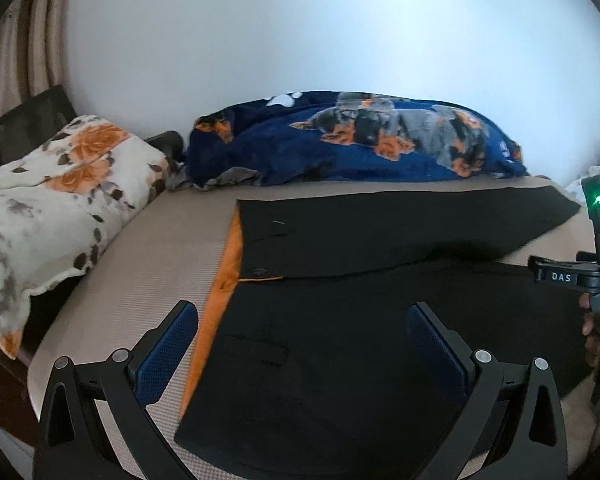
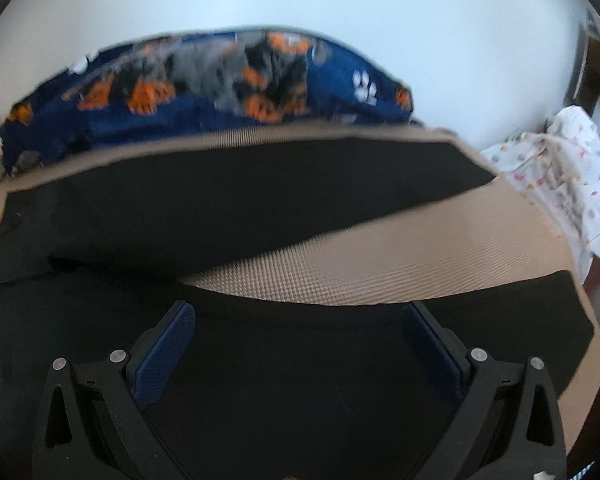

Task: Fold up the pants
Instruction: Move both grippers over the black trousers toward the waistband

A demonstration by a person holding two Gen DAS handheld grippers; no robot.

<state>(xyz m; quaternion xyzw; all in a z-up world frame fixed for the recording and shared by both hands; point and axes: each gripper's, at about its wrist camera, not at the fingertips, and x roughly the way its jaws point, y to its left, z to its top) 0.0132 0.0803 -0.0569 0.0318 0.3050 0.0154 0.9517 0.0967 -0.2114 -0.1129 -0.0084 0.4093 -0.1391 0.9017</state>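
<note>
Black pants point(image 1: 380, 320) with an orange waistband lining lie flat on the beige bed, waist to the left and the two legs spreading apart to the right. My left gripper point(image 1: 302, 316) hovers open over the waist end of the near leg, with nothing between its blue pads. In the right wrist view the pants point(image 2: 260, 208) show both legs with a beige gap between them. My right gripper point(image 2: 299, 316) is open above the near leg, holding nothing. The right gripper's body point(image 1: 568, 276) appears at the right edge of the left wrist view.
A navy dog-print blanket point(image 1: 360, 140) lies along the wall behind the pants. A floral pillow point(image 1: 56, 188) sits at the left. White patterned cloth point(image 2: 560, 176) is bunched off the bed's right end. Bare beige mattress point(image 2: 380, 256) shows between the legs.
</note>
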